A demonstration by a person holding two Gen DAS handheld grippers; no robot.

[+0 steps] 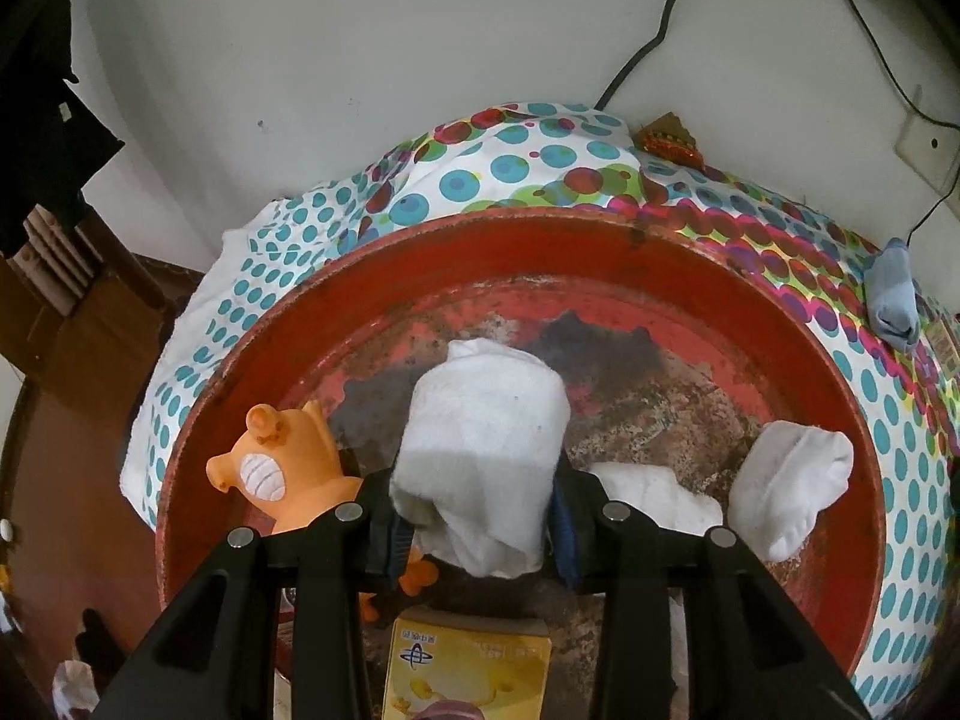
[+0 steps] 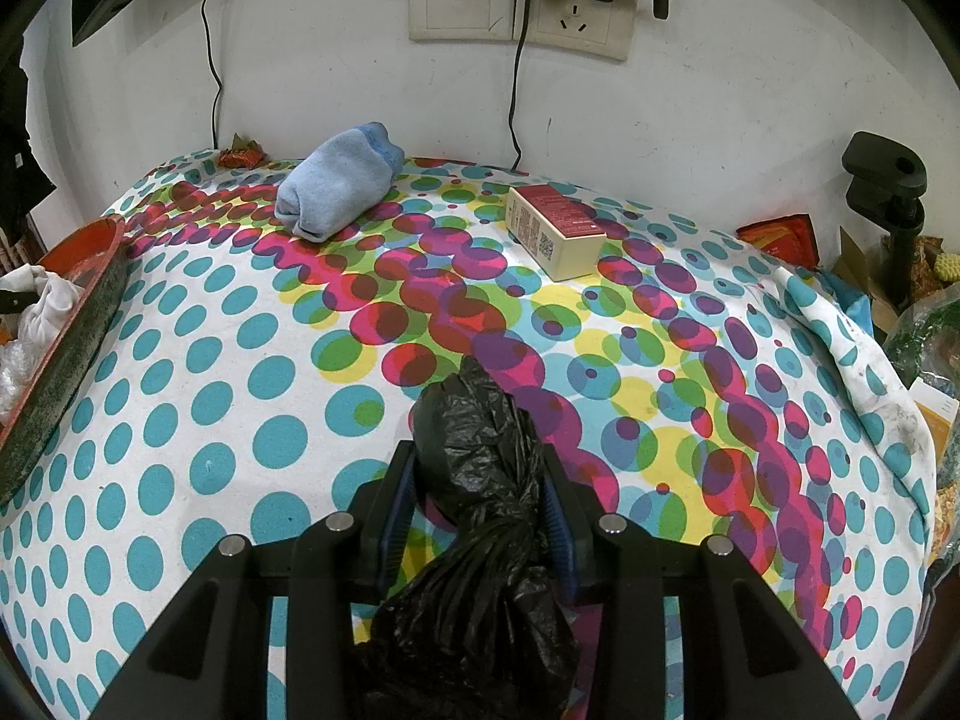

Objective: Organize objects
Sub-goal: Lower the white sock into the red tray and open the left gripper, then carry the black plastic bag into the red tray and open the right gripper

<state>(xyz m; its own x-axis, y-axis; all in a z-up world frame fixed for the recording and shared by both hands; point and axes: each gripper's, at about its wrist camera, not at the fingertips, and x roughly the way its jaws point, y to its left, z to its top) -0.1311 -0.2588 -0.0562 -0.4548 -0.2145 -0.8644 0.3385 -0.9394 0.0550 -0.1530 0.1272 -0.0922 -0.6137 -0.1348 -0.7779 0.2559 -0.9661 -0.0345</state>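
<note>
Socks: a rolled white sock (image 1: 480, 456) sits centre-frame between the left gripper (image 1: 474, 525) pads over the red tray (image 1: 600, 228), probably being released; next, withdraw; right gripper (image 2: 480, 516) clenches a black bag (image 2: 480, 480).

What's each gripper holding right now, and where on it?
Left gripper: a rolled white sock, gripped at its near end. Right gripper: a bunched black plastic bag, pinched around its middle.
</note>
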